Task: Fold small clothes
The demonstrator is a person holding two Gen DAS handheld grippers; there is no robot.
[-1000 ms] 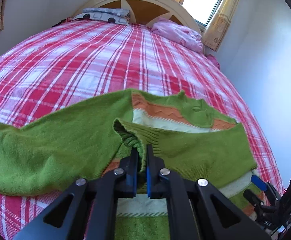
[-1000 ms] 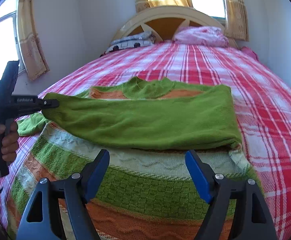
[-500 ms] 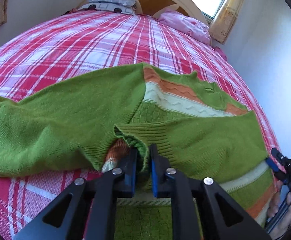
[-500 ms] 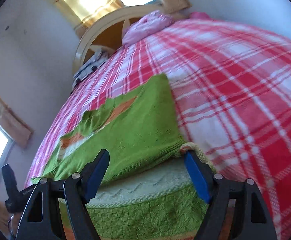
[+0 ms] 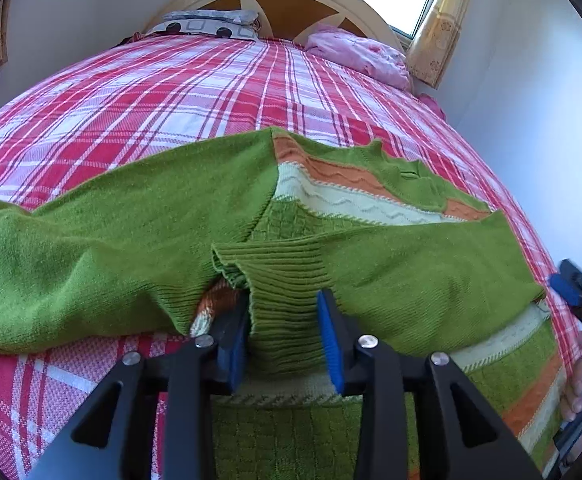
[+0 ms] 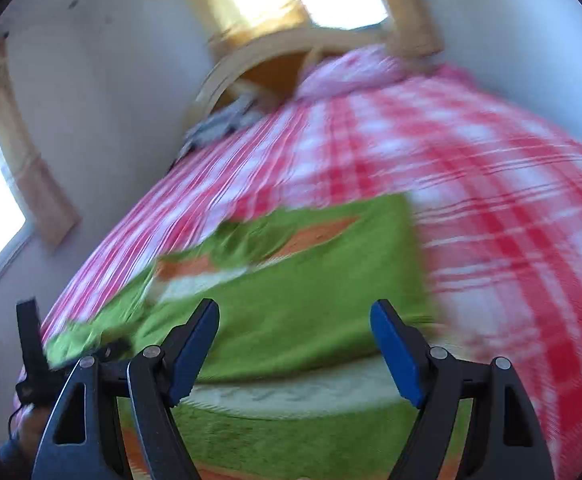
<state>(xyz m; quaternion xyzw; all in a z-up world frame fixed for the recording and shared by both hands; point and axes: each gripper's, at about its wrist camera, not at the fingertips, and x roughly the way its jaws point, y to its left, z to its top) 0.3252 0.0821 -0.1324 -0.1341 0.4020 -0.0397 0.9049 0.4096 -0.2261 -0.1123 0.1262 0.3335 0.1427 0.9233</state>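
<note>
Left gripper (image 5: 285, 330) just opening, pads off sleeve cuff (image 5: 279, 280) lying between them. Right gripper (image 6: 295, 344) open wide, empty, above sweater (image 6: 291, 312).

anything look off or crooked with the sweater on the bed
Nothing damaged. The sweater is half folded: one sleeve lies across the body, its ribbed cuff bunched between the left gripper's jaws, which have just been opening. The other sleeve sprawls sideways onto the bedspread.
</note>
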